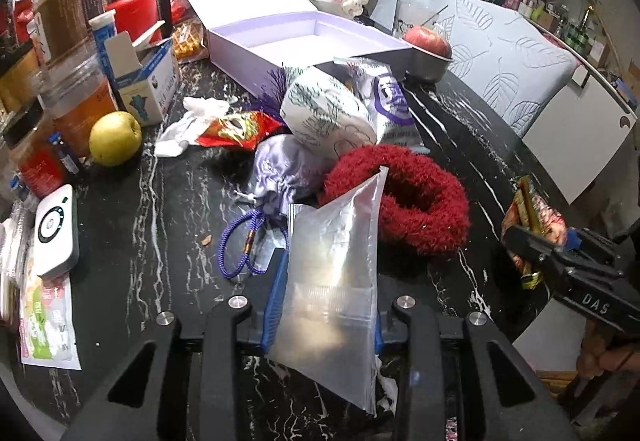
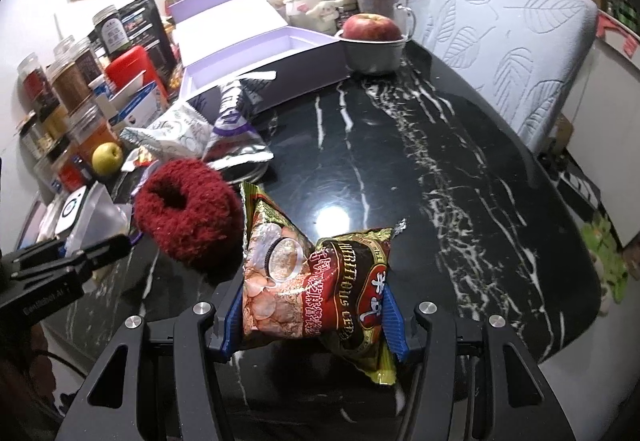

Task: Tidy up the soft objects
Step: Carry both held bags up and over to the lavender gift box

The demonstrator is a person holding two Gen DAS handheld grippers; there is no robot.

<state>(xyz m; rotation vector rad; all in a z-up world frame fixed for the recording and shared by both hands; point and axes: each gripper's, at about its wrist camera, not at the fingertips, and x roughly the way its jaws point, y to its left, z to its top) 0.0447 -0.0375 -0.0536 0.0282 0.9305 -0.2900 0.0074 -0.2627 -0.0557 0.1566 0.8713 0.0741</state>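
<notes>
The left gripper (image 1: 326,311) is clamped on a clear plastic pouch (image 1: 334,281), which it holds above the black marble tabletop (image 1: 132,225) just in front of a fuzzy red ring (image 1: 420,201) and a lilac drawstring bag (image 1: 286,171). The right gripper (image 2: 314,321) grips a dark red snack packet (image 2: 320,281) over the tabletop's near edge. An open lilac gift box (image 1: 304,41) sits farther back, beside a red apple (image 2: 372,27) in a metal bowl (image 2: 374,55).

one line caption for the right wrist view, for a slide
Right gripper clamps a red snack packet above the black marble table, beside a fuzzy red ring.
</notes>
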